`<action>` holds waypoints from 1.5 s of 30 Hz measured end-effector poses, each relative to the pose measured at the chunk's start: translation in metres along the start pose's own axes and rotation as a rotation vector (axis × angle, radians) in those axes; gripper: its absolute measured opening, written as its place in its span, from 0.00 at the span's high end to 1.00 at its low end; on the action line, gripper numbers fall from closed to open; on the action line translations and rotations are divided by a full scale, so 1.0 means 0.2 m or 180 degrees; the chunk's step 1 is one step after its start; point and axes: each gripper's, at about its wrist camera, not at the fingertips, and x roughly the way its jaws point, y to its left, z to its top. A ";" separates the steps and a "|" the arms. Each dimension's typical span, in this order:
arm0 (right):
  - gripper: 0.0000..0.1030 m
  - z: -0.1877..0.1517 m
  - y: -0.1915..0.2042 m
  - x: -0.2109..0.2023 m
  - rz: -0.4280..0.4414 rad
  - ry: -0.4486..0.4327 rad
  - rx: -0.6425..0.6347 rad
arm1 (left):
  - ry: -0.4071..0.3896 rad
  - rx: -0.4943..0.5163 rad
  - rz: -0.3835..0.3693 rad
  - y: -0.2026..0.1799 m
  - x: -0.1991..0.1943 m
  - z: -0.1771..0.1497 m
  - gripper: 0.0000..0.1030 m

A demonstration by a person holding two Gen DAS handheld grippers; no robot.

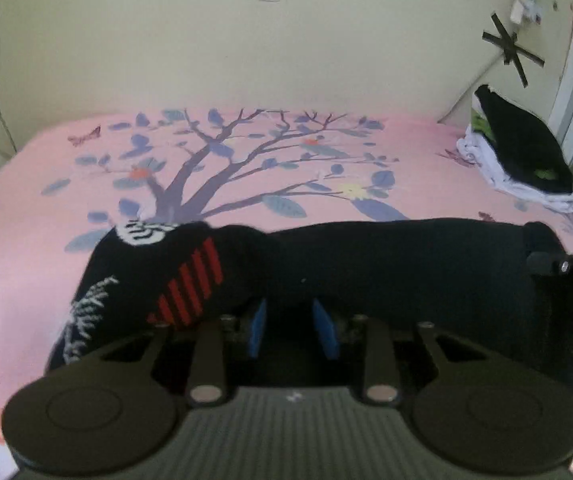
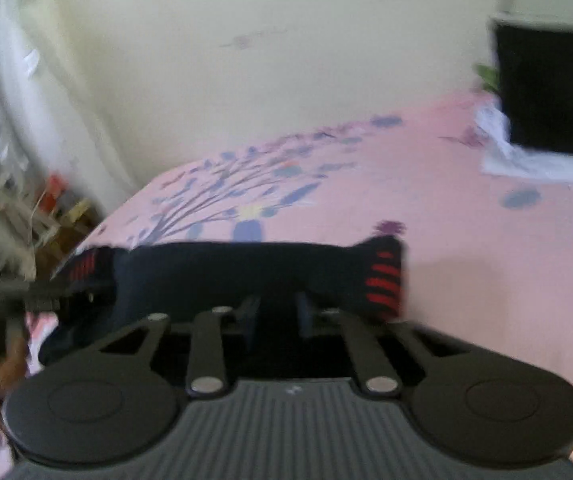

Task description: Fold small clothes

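Garment: a black garment (image 1: 386, 264) with red stripes (image 1: 190, 288) and white printing (image 1: 146, 234) is lying stretched across the near part of the bed, its top edge running level from side to side in both views.
Bed: a pink sheet (image 1: 26, 208) printed with a purple tree (image 1: 206, 168), blue leaves and butterflies is covering it; the garment is resting on the sheet's near portion.
Left gripper: the left gripper (image 1: 296, 326) is reaching into the black cloth, its blue pads (image 1: 260, 326) standing apart with dark fabric between and over them; whether the pads are pressing on the cloth I cannot tell.
Right gripper: the right gripper (image 2: 276, 318) is pushing under the garment's lower edge beside a red-striped cuff (image 2: 384, 280); the picture is blurred, the blue pads are showing a dark gap, and the cloth is hiding the tips, so the jaws are reading as clenched only by inference, and a grasp on the cloth I cannot confirm.
Other gripper in view: the right gripper's tip is poking in at the right edge of the left view, touching the garment's end.
Pile: a heap of clothes (image 1: 526, 156), black over white with some green, is sitting at the bed's far right corner, well apart from the garment.
Wall: a pale wall (image 1: 246, 48) is rising behind the bed, with black tape crosses (image 1: 512, 50) stuck at its right.
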 end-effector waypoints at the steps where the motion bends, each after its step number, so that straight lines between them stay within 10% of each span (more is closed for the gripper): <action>1: 1.00 0.00 -0.01 0.00 -0.0011 -0.0005 -0.0017 | 0.0020 0.0061 0.0056 -0.03 -0.01 0.01 0.75; 8: 1.00 -0.03 -0.12 -0.17 0.0246 0.0008 0.0422 | 0.0076 -0.0024 -0.0072 0.06 -0.13 0.02 0.73; 10: 0.82 -0.06 -0.17 -0.27 0.0350 -0.0041 0.0584 | -0.0024 -0.0154 -0.0137 0.09 -0.20 0.04 0.73; 12: 0.38 -0.10 -0.22 -0.36 0.0455 -0.0057 0.0795 | -0.0095 -0.0284 -0.0394 0.10 -0.27 0.05 0.74; 18: 0.35 -0.19 -0.26 -0.38 0.0265 0.0094 0.0984 | -0.0073 -0.0237 -0.1083 -0.09 -0.22 0.06 0.79; 25: 0.35 -0.19 -0.25 -0.26 0.0522 0.0122 0.1241 | 0.0270 -0.0313 -0.1115 -0.15 0.05 0.03 0.81; 31: 0.64 -0.14 -0.19 -0.11 0.0878 0.0332 0.1472 | 0.0241 -0.0357 -0.1069 -0.14 0.08 0.00 0.81; 37: 0.68 0.15 0.13 -0.24 0.1301 0.0081 0.0741 | 0.0204 -0.0319 -0.1019 -0.15 0.06 0.00 0.84; 45: 0.68 0.35 0.69 0.07 0.1454 0.0508 -0.0130 | -0.0294 -0.0676 -0.0782 0.20 -0.25 -0.10 0.77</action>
